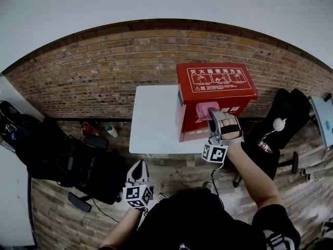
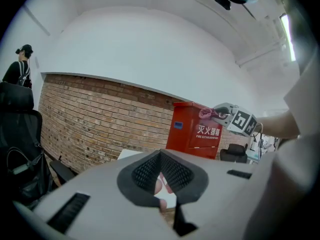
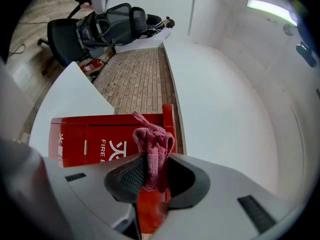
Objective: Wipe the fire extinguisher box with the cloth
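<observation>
The red fire extinguisher box stands on the right end of a white table, against a brick wall. My right gripper is shut on a pink cloth and holds it against the box's front face, near the top. In the right gripper view the cloth bunches out from between the jaws of the right gripper, just off the red box. My left gripper hangs low, in front of the table and away from the box. Its jaws are together with nothing in them.
A black office chair with bags stands left of the table. Another black chair is to the right of the box. Small bottles lie on the floor by the wall. A person stands far off in the left gripper view.
</observation>
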Available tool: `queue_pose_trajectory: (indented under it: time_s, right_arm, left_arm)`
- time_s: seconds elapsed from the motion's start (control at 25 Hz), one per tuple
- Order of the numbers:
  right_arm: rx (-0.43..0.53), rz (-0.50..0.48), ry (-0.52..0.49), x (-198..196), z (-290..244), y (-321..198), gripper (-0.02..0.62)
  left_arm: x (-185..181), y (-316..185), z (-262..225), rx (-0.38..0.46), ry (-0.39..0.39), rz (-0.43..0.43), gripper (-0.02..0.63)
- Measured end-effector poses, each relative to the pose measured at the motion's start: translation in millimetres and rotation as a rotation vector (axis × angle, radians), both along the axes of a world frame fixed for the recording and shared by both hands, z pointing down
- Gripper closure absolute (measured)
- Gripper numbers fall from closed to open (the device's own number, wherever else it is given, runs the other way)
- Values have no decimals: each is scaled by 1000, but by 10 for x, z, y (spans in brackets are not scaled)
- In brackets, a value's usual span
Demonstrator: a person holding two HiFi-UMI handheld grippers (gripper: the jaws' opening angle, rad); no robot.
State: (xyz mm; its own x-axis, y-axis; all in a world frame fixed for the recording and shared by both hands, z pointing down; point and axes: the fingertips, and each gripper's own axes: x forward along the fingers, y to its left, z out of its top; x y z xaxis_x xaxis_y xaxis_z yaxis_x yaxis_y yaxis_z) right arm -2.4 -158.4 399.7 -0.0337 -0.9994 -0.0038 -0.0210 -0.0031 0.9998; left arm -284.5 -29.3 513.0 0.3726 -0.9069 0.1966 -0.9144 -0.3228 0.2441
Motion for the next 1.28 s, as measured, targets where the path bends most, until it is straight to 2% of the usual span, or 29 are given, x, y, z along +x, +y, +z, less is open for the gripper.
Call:
queue_pose_trajectory:
  time_s: [0.32, 0.6, 1.28]
  right_arm:
    - [-2, -19, -15, 356, -18, 9, 492]
    - [8, -10, -9, 534, -46, 18, 492]
    - [-48, -41, -2, 516, 305, -16, 492]
  left_arm:
    - [537, -44, -1, -9, -11, 4, 572]
    - [819, -52, 63, -37, -12, -8, 572]
    - [937, 19, 217, -83, -34, -34, 572]
